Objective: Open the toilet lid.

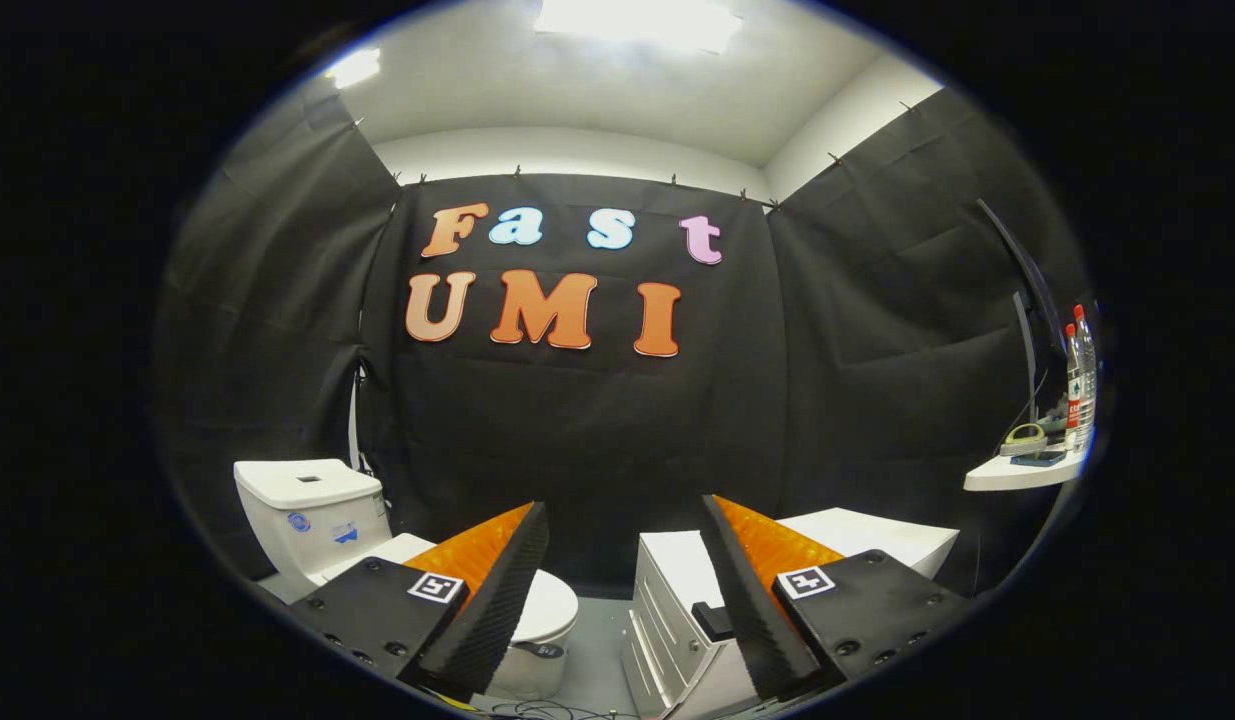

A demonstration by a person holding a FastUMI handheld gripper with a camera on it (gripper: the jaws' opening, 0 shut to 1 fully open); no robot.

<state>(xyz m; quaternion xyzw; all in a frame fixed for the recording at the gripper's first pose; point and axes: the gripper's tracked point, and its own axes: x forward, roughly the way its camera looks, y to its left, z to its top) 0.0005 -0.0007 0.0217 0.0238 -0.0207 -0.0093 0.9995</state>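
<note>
A white toilet stands low on the left against the black cloth wall, its tank [312,510] upright behind. The lid [547,605] lies down flat over the bowl, partly hidden behind my left finger [497,590]. My gripper [627,520] is open, its fingers spread wide with nothing between them. It hovers above and short of the toilet, which sits beyond the left finger. The right finger [747,590] covers part of a white cabinet.
A white drawer cabinet [672,600] stands on the grey floor to the right of the toilet. Further right, a white shelf [1017,472] carries bottles [1080,375], a tape roll and a monitor. Black cloth walls close the booth on three sides.
</note>
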